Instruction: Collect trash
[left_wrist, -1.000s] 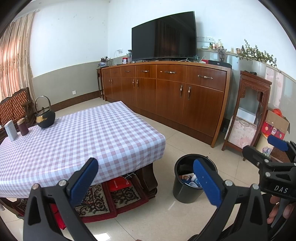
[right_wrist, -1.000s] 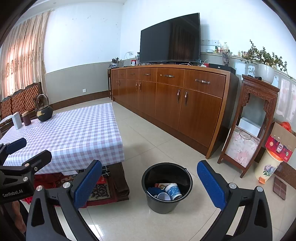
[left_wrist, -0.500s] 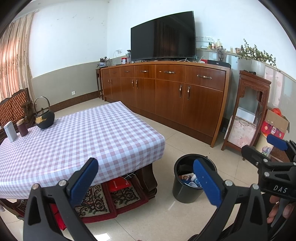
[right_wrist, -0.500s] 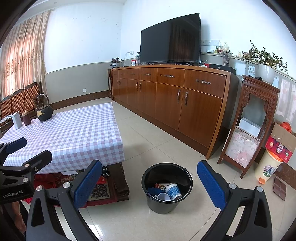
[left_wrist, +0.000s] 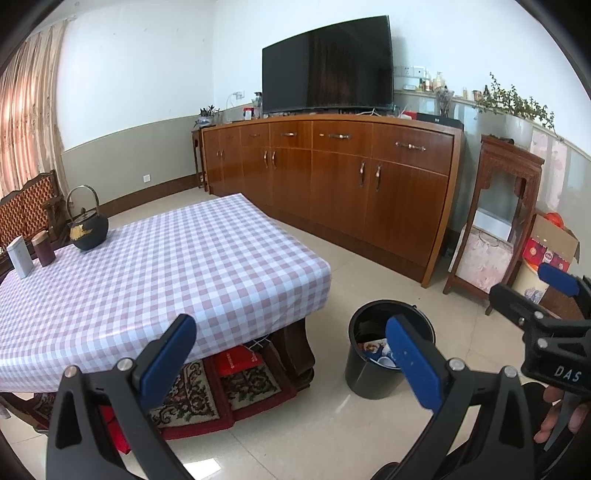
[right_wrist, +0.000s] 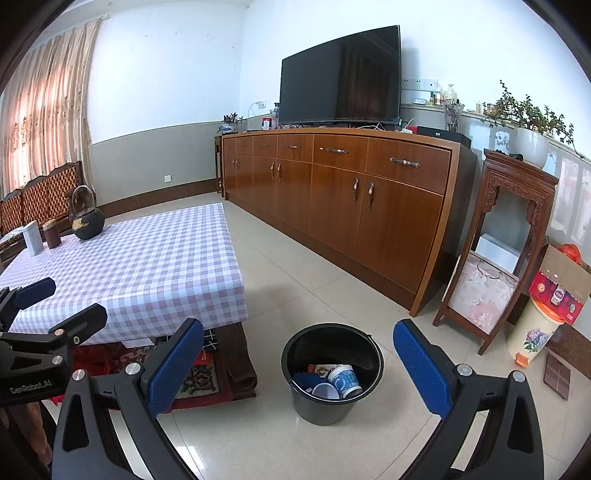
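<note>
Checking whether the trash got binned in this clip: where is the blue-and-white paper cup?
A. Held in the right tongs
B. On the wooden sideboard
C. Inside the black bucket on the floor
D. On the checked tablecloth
C. The cup lies on its side in the bucket with other litter, and the right tongs are open and hold nothing.

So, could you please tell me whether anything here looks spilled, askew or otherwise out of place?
Nothing stands out. The black bin stands upright on the floor with the cups inside it, the kettle sits upright on the checked table, and both tongs are open and empty.
</note>
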